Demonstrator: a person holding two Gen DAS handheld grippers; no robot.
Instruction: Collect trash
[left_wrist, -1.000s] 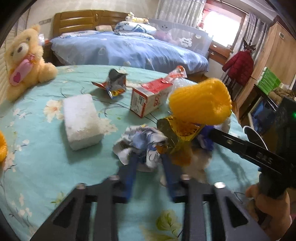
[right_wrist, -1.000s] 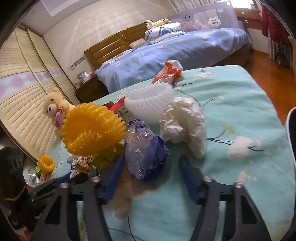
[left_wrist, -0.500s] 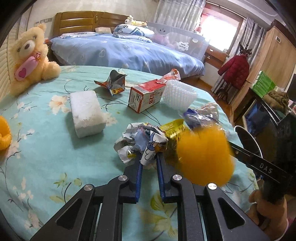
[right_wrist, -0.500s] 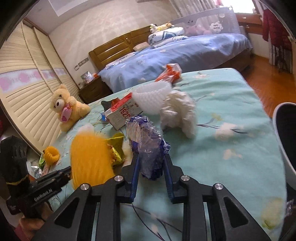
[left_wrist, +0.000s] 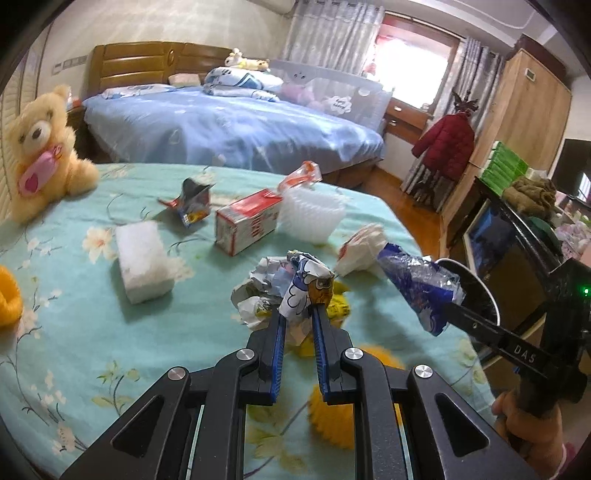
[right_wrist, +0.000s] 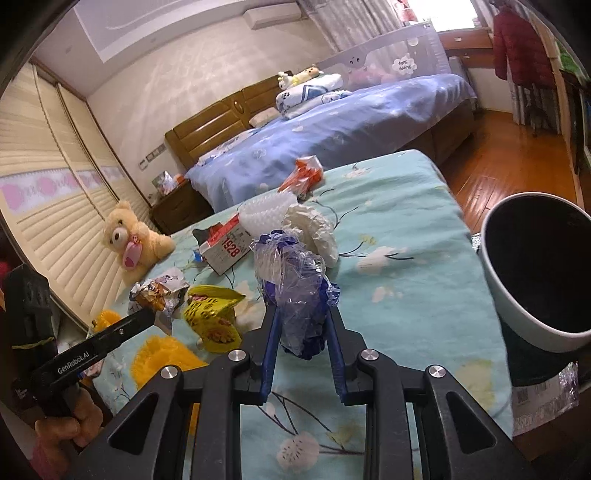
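My left gripper (left_wrist: 299, 314) is shut on a crumpled printed wrapper (left_wrist: 295, 284), held over the teal floral tablecloth (left_wrist: 92, 332); it also shows in the right wrist view (right_wrist: 157, 293). My right gripper (right_wrist: 301, 314) is shut on a crumpled blue and clear plastic bag (right_wrist: 295, 291), lifted above the table; the bag also shows in the left wrist view (left_wrist: 421, 291). A grey trash bin (right_wrist: 535, 269) with a dark inside stands just off the table's right edge. A yellow foam net (right_wrist: 162, 360) lies on the table below the left gripper, beside a yellow wrapper (right_wrist: 212, 314).
Other trash on the table: a white foam block (left_wrist: 142, 258), a red and white carton (left_wrist: 247, 221), a white foam net (left_wrist: 312, 214), crumpled white paper (left_wrist: 360, 245), a foil wrapper (left_wrist: 192, 205), an orange wrapper (left_wrist: 301, 175). A teddy bear (left_wrist: 40, 147) sits at far left. A bed stands behind.
The yellow foam net fell from above the trash onto the table. Both grippers closed on their trash and lifted it; the right one moved toward the bin.
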